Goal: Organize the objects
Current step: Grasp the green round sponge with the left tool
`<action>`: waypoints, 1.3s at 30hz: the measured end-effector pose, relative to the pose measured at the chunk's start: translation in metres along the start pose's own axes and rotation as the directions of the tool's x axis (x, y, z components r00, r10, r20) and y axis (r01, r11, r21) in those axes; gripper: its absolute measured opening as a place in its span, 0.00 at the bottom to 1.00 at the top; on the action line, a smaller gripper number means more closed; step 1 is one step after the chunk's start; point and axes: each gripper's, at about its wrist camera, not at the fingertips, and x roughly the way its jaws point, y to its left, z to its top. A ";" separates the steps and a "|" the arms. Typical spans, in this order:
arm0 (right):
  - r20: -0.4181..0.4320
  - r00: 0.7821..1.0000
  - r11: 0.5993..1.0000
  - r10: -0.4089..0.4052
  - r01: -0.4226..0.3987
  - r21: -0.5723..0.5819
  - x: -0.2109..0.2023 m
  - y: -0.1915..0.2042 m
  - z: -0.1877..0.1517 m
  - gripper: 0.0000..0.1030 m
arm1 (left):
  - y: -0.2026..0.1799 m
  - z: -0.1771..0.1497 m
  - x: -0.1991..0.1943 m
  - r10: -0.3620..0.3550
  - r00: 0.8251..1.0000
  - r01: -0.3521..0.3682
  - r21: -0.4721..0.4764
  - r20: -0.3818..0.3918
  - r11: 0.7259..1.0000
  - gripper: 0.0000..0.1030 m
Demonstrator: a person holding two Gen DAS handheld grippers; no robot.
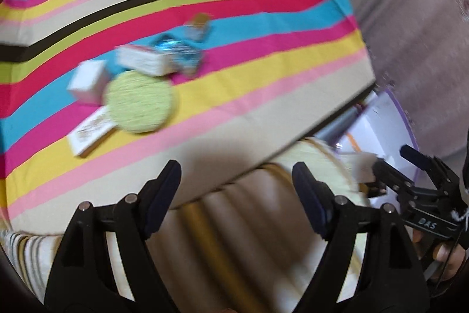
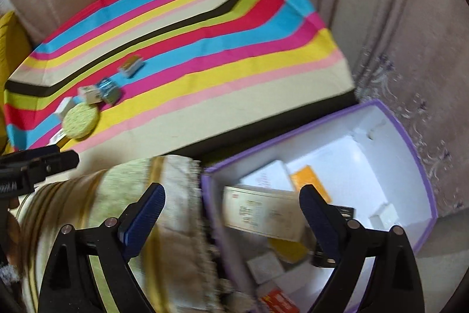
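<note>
My left claw (image 1: 236, 195) is released, nothing between its pads, tilted steeply down over the near edge of the striped cloth (image 1: 263, 72). Remaining clutter lies ahead and to the left of it: green round pad (image 1: 140, 103) nearest, a white card box (image 1: 89, 135) touching its lower-left edge, a white cube (image 1: 88, 79) and a long white box (image 1: 142, 59) behind, then blue packets (image 1: 181, 52). Card box's long axis runs diagonally, near-left to far-right. Left claw is clearly the nearer one.

My right claw (image 2: 233, 211) is also released and empty, angled down over the purple-rimmed bin (image 2: 410, 137), which already holds a flat printed box (image 2: 263, 213) and other packs. The pile sits far off to its upper left. Next pick looks like a left-hand job, reaching forward-left.
</note>
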 end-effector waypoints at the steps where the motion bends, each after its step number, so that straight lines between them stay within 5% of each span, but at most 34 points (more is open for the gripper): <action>1: -0.003 1.000 1.000 0.007 -0.007 -0.018 0.001 0.008 0.002 0.91 | 0.011 0.000 -0.002 0.012 1.000 -0.012 -0.018 0.003 1.000 0.78; 14: -0.029 0.996 0.982 0.089 -0.092 -0.165 0.021 0.084 0.029 0.91 | 0.098 0.001 -0.007 0.053 0.999 -0.050 -0.147 0.014 0.988 0.78; 25: -0.042 0.992 0.980 0.117 -0.122 -0.156 0.042 0.106 0.056 0.91 | 0.074 0.037 0.032 0.080 0.997 -0.079 0.071 -0.017 0.994 0.88; 39: -0.070 0.991 0.976 0.113 -0.124 -0.178 0.063 0.103 0.066 0.92 | 0.068 0.058 0.081 0.215 0.973 -0.200 0.166 -0.080 0.966 0.87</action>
